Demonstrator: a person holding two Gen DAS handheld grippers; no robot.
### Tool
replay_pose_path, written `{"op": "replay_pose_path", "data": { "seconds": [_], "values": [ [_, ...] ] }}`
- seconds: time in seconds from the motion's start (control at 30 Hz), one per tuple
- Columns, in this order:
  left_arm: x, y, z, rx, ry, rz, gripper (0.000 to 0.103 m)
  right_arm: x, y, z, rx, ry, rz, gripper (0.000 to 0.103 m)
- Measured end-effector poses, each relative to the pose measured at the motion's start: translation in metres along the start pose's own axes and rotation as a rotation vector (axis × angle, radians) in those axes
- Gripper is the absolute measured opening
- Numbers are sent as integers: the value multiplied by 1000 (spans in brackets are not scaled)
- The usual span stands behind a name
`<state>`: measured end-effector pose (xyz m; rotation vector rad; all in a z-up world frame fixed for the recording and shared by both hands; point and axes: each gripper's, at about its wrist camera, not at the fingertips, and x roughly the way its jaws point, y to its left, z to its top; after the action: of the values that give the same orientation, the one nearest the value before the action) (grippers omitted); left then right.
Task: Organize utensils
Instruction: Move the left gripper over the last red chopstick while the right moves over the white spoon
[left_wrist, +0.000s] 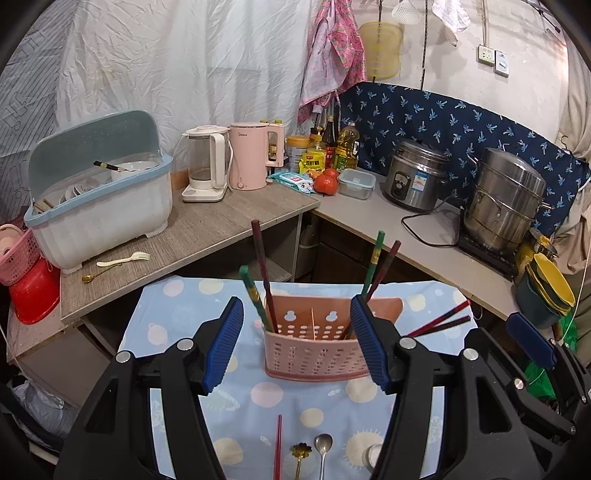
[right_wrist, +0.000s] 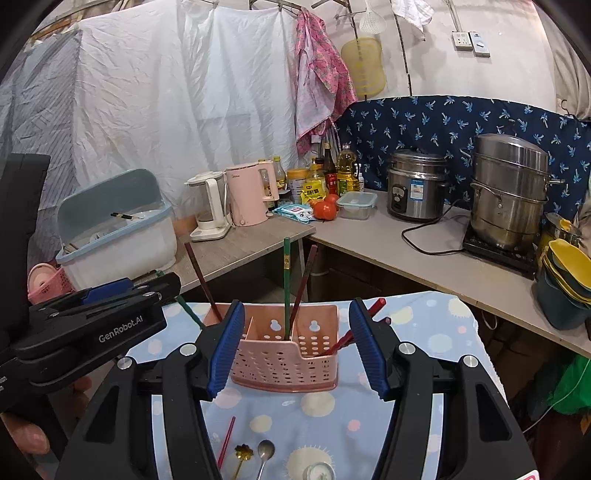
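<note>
A pink perforated utensil holder (left_wrist: 316, 350) (right_wrist: 286, 360) stands on a small table with a blue dotted cloth (left_wrist: 184, 332). Several red and green chopsticks (left_wrist: 264, 277) stand in it. Two red chopsticks (left_wrist: 439, 321) lie on the cloth to its right. Near the front edge lie a red chopstick (left_wrist: 277, 446) (right_wrist: 226, 443), a gold flower spoon (left_wrist: 300, 452) (right_wrist: 243, 452) and a silver spoon (left_wrist: 323, 445) (right_wrist: 266, 450). My left gripper (left_wrist: 297, 343) is open and empty, facing the holder. My right gripper (right_wrist: 295, 347) is open and empty, also facing it.
A grey L-shaped counter (left_wrist: 207, 236) behind holds a dish rack box (left_wrist: 99, 206), two kettles (left_wrist: 229, 158), bottles, tomatoes, a rice cooker (left_wrist: 415, 173) and a steamer pot (left_wrist: 506, 199). A cream fork (left_wrist: 123, 259) and gold spoon (left_wrist: 98, 274) lie on the counter.
</note>
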<state>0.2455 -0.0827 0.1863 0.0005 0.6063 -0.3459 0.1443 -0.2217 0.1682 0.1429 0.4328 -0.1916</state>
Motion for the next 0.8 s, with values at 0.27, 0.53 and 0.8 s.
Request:
{"op": "replay_pose_path", "data": {
  "seconds": [0.27, 0.53, 0.8],
  "values": [
    [-17, -2, -25, 7, 16, 0, 57, -21, 1, -23, 2, 20, 11, 57],
    [-24, 2, -61, 9, 63, 3, 57, -34, -10, -57, 25, 75, 0, 57],
    [-20, 19, -114, -3, 155, 30, 57, -37, -27, -103, 50, 158, -32, 57]
  ]
}}
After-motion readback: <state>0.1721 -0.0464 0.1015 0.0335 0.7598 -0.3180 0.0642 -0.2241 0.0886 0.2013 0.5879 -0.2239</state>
